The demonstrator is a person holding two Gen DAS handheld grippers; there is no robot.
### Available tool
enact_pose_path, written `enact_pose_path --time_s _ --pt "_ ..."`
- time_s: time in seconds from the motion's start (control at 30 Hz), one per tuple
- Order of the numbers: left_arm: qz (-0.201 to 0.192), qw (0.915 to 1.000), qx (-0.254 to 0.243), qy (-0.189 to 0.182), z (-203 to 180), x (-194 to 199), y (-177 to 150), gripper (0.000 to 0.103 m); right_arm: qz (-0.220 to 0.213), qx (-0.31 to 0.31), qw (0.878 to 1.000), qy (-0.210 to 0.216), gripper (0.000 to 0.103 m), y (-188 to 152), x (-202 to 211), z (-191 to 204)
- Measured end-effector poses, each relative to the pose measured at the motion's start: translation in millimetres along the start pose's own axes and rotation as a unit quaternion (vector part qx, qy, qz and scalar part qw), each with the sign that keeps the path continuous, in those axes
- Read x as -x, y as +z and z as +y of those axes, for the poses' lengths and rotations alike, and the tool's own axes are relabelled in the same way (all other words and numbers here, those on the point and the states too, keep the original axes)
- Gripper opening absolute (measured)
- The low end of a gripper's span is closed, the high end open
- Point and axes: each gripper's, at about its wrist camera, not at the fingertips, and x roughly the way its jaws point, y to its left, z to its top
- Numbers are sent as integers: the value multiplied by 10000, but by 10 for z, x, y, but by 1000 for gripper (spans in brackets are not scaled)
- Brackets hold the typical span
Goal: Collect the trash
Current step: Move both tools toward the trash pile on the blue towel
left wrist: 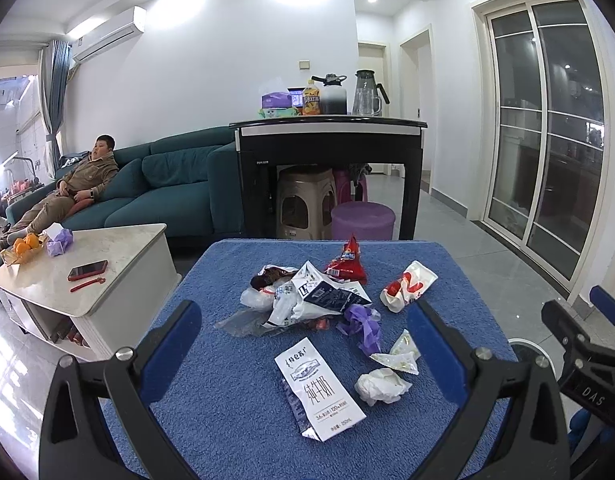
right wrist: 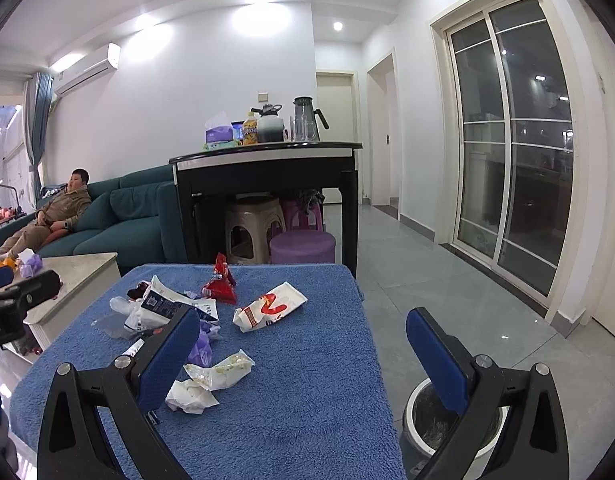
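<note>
Both my left gripper (left wrist: pixel 303 344) and right gripper (right wrist: pixel 303 350) hang spread wide and empty over the blue towel (left wrist: pixel 227 420), flattened milk carton (left wrist: pixel 319 388) nearest, so a shallow pinch could snag towel pile instead.

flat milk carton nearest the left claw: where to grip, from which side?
Milk carton lies flattened on the blue towel, so probably take its raised near end edge, coming low from the front. Left claw is open and already straddles it.
</note>
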Motion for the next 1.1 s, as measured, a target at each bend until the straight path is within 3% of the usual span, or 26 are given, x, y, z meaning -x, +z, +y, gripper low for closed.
enact_pose_path --time_s 0.5,0.93,1.1 --pt "228 9997 -129 -17 -110 -231 -43 103 336 -119 9994 -19 103 -117 -190 -191" --pt "255 9994 -211 -91 -172 -255 -53 103 334 -209 9992 -2 103 -102 -246 -278" --pt "114 9999 20 -48 -56 -211 -26 103 269 -203 9994 42 103 -69 -187 -269"
